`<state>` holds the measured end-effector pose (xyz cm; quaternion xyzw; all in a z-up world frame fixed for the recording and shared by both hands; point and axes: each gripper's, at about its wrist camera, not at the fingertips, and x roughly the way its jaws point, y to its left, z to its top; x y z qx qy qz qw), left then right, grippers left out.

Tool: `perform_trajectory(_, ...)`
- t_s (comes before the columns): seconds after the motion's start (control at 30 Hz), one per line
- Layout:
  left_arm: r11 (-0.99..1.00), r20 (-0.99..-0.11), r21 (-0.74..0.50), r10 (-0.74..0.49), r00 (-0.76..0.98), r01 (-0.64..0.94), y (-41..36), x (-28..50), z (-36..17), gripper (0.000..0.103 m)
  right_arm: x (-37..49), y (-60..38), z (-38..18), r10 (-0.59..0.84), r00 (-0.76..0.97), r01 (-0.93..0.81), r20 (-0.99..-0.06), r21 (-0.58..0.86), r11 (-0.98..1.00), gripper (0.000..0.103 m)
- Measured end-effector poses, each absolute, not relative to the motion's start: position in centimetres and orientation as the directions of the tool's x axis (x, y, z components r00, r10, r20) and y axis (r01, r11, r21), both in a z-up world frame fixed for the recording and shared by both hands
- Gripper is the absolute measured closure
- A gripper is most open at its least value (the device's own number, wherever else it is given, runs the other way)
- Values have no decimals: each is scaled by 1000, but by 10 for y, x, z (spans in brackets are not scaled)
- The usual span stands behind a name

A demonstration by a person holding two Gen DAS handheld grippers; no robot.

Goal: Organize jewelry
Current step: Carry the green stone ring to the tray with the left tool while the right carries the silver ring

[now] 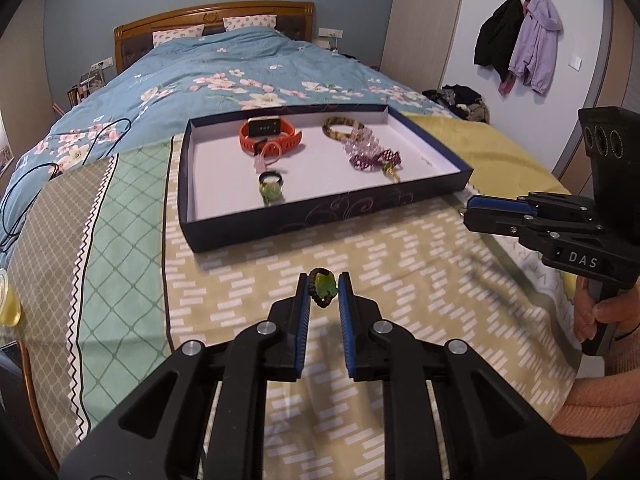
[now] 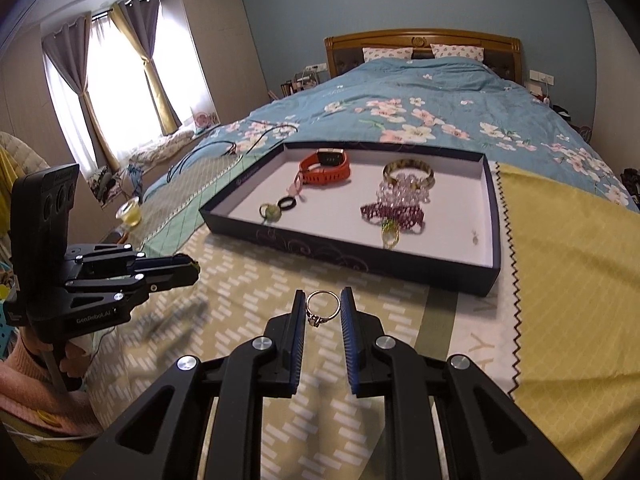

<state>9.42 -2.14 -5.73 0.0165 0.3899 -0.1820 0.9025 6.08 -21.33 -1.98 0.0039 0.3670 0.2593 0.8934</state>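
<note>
My left tongs [image 1: 324,290] pinch a green-stone ring [image 1: 323,287] between their tips above the bed [image 1: 400,264]. My right tongs [image 2: 323,308] grip a silver ring [image 2: 322,307], both short of the jewelry tray [image 1: 320,208].

Both wrist cameras look low along their jaws, up the bed, sharing the nearby tray [image 1: 320,216] [image 2: 352,256].

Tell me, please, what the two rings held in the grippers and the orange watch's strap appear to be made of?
Thin silvery ring: probably polished metal; it glints. Dark ring with green stone: apparently braided cord, matte and ribbed; the stone may be jade or glass. Orange watch strap: likely silicone, smooth and matte.
</note>
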Motion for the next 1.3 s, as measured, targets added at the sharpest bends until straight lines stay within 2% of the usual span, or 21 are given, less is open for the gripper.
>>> perform_trajectory(0.37,932,-675,-108,-323,663,345,-30,99,-43,88,69,-215,-9,483,627,-463,-611,206,862,87)
perform_trajectory(1.3,938,-634,-106,-320,704,330,-33,116,-27,88,92,-217,6,490,660,-465,-570,202,862,87)
